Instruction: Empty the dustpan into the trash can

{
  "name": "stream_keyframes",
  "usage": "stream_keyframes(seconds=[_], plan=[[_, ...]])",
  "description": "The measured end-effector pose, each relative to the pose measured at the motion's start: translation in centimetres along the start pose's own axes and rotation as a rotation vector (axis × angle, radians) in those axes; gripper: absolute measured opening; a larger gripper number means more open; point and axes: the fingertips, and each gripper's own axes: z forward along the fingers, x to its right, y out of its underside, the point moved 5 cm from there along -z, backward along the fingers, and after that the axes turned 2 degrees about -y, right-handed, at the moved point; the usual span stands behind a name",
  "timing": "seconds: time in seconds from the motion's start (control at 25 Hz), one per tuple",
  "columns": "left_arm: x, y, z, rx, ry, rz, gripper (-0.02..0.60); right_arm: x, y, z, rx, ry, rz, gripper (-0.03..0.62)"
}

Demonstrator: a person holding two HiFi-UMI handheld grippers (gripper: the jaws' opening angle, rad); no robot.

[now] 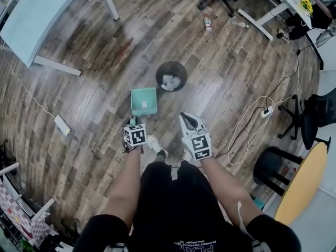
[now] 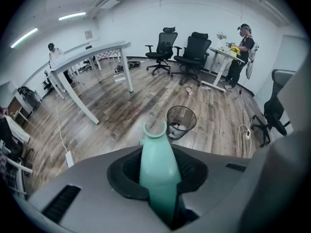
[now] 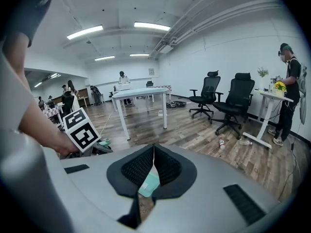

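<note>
A teal dustpan (image 1: 143,100) lies low over the wooden floor just in front of my feet, with a few pale scraps in it. My left gripper (image 1: 133,121) is shut on its teal handle (image 2: 156,169), which runs up between the jaws toward the trash can. The black mesh trash can (image 1: 171,76) (image 2: 181,122) stands just beyond the pan and has white paper inside. My right gripper (image 1: 187,117) (image 3: 153,148) hovers beside the pan on the right, shut with nothing in it. A corner of the dustpan (image 3: 149,183) shows through the gap below its jaws.
A white table (image 1: 42,9) stands at the far left. A power strip (image 1: 62,125) with its cord lies on the floor to the left. A bottle (image 1: 208,21) lies beyond the can. Cables (image 1: 252,121), office chairs (image 1: 315,117) and a round wooden tabletop (image 1: 304,182) crowd the right.
</note>
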Motion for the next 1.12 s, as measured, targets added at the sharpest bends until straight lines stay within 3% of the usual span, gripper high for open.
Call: stream_keyframes(seconds=[0.28, 0.8, 1.12], plan=[[0.8, -0.6, 0.1, 0.005, -0.011, 0.003, 0.098, 0.2, 0.7, 0.2, -0.016, 0.004, 0.032, 0.025], [0.8, -2.5, -5.2, 0.187, -0.066, 0.020, 0.163, -0.8, -1.3, -0.6, 0.051, -0.050, -0.001, 0.025], [2.0, -4.5, -12.1, 0.325, -0.052, -0.061, 0.163, -1.0, -3.4, -2.1, 0.117, -0.073, -0.002, 0.025]])
